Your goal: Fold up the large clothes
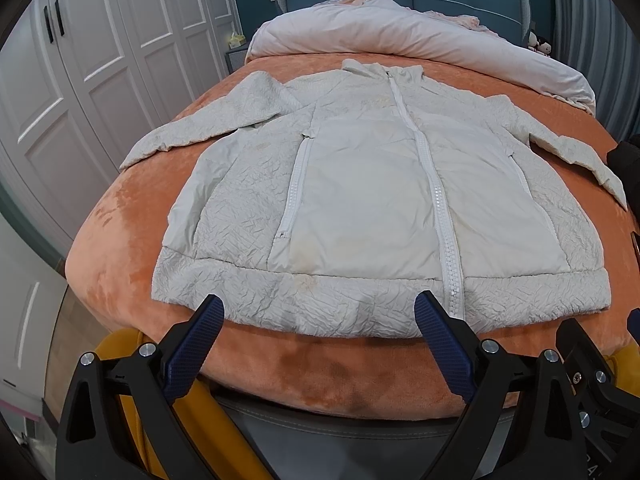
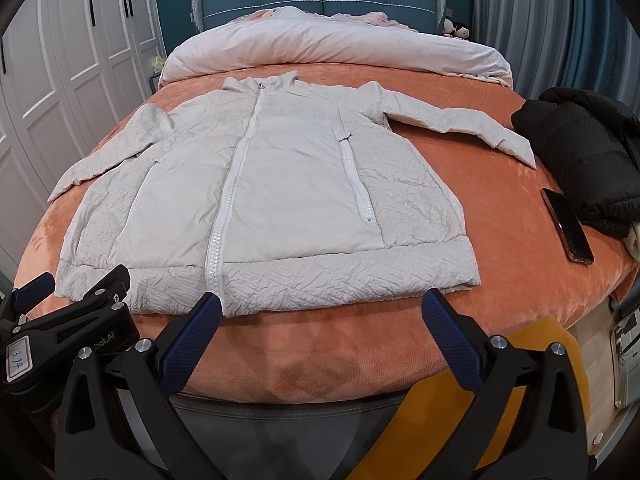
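As it lies flat, white jacket (image 1: 360,200), zipped, sleeves spread

Dark flat rectangular phone (image 2: 567,226) on orange plush bed blanket (image 2: 460,184), just beside crumpled black quilted jacket (image 2: 588,152). White panelled wardrobe doors (image 1: 100,60) left.

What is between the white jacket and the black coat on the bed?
In the right wrist view, a dark phone lies on the orange blanket between the white jacket and the black coat, close beside the coat. The rest is bare blanket.
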{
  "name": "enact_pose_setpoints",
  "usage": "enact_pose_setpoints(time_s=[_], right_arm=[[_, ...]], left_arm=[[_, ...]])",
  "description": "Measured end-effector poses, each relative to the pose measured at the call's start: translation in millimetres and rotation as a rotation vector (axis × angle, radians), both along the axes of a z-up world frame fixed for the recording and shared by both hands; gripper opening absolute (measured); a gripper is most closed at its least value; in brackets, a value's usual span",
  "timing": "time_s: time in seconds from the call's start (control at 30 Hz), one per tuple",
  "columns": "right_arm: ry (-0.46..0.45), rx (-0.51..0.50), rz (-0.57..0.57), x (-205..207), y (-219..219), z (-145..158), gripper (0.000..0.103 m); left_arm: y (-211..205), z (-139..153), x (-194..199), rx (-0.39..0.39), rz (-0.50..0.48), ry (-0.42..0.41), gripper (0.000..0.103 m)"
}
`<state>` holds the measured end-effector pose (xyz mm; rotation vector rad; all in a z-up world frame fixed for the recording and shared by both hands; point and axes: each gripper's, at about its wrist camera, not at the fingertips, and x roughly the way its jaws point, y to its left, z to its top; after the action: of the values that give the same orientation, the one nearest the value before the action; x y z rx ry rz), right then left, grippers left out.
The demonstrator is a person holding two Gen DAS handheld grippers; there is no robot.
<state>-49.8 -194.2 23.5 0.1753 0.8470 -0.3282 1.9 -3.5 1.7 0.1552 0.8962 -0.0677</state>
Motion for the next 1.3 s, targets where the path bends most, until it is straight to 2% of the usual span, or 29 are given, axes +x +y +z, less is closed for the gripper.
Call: enact_pose_setpoints(time_s=[0.33,0.47,1.3], right_arm=[[0.000,-0.002,-0.002,-0.2,-0.6,-1.7,0.098],[0.005,-0.004,-0.003,0.2,0.1,-2.4,0.098],[0.019,0.003,-0.009,2.7,0.5,-9.3,0.098]], left_arm=[[-2.7,-2.2,-2.0,0.003,0.001,-0.005,0.093],[-1.4,-3.3,-2.6,0.001,-0.002,0.001,0.089],[-3.1,-7.7,-1.2,0.009,0.000,0.014,0.089]])
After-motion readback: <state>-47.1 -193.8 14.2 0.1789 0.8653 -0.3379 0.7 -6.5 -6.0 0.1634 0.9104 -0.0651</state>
